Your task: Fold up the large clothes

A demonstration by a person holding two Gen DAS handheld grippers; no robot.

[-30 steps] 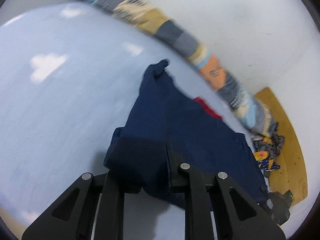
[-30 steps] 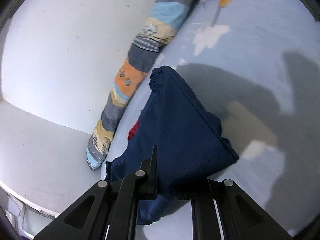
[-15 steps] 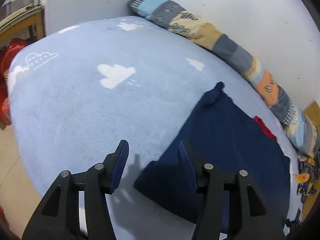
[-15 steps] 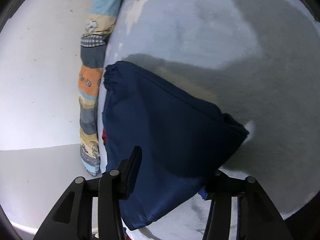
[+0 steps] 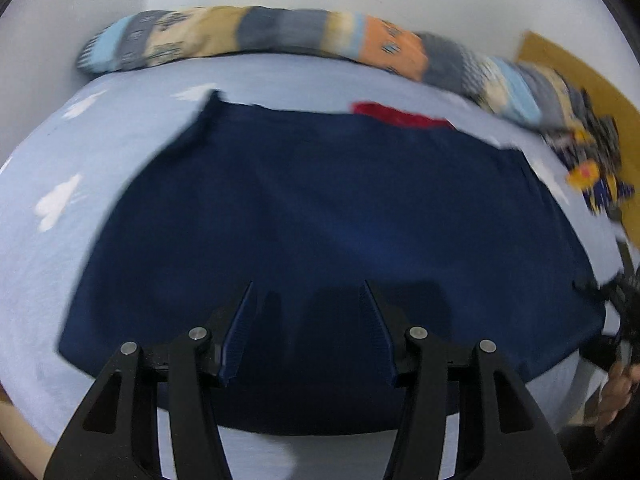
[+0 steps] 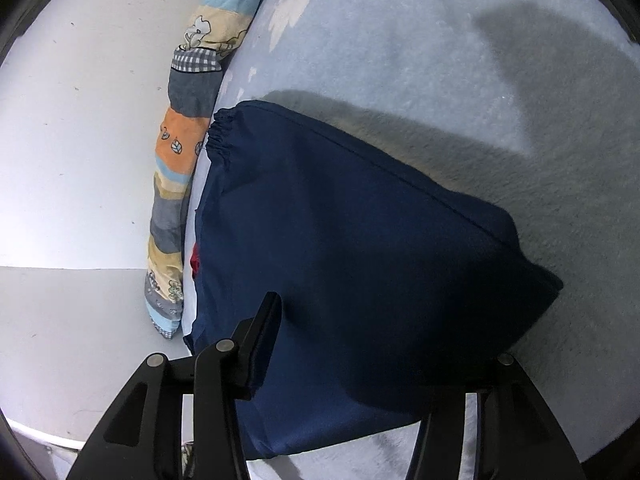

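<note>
On the pale blue bed (image 5: 120,128), the navy garment (image 5: 328,216) lies folded flat beside the striped bolster (image 5: 280,36), and my left gripper (image 5: 306,332) and right gripper (image 6: 360,344) both hover over its near edge, jaws spread with nothing pinched, having just opened. My worry is the loose top layer: if I close too shallow, I expect I'll catch only one layer and drag the fold crooked. The red fabric (image 5: 400,114) peeking from the far edge might snag and come along. The plush cover could bunch up underneath.
</note>
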